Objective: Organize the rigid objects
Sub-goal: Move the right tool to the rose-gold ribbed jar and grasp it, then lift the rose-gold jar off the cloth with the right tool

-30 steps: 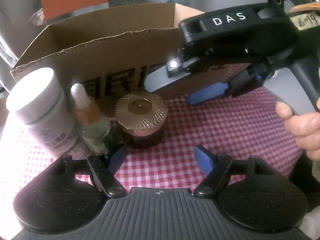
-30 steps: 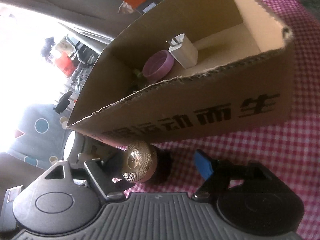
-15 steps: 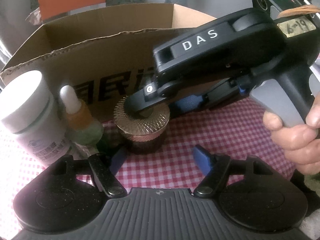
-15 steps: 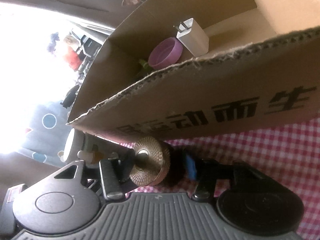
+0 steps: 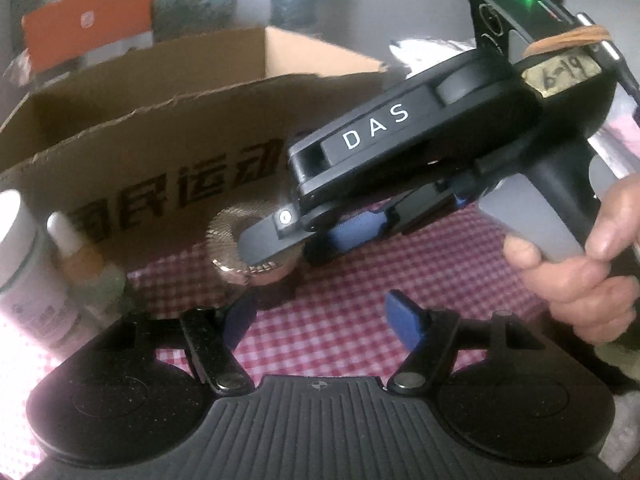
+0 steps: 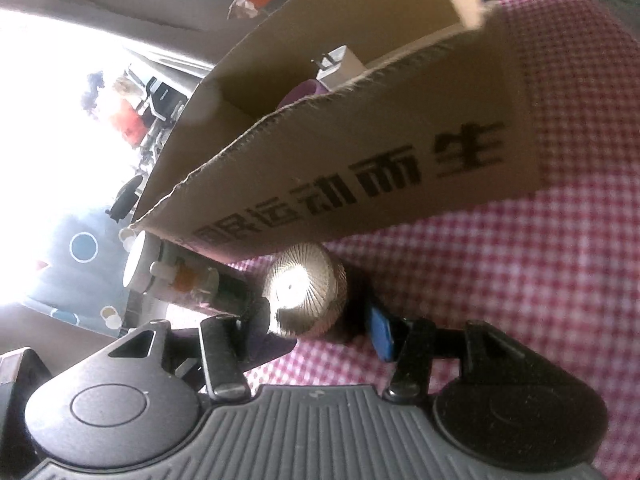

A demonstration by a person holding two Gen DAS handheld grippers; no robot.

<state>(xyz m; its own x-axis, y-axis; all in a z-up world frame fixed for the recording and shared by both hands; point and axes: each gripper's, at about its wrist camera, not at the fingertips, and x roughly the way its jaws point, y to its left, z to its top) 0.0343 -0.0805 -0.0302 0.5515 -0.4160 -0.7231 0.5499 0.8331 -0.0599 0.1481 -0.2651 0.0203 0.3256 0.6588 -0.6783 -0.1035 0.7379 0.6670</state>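
Observation:
A dark jar with a ribbed gold lid (image 5: 228, 246) (image 6: 304, 290) is tilted up off the red checked cloth (image 5: 400, 280), just in front of the cardboard box (image 5: 160, 136) (image 6: 380, 152). My right gripper (image 6: 320, 320) (image 5: 296, 248) is shut on the jar, one finger on each side. My left gripper (image 5: 324, 316) is open and empty, low over the cloth in front of the jar. A white bottle (image 5: 24, 260) and a dropper bottle (image 5: 86, 264) stand to the jar's left.
The box holds a purple bowl (image 6: 298, 96) and a white charger plug (image 6: 342, 64). An orange packet (image 5: 86, 20) lies behind the box. The checked cloth stretches right of the box (image 6: 560, 280).
My right gripper came down onto the jar, closed on it and lifted and tilted it off the cloth. The left gripper stayed open and nearly still.

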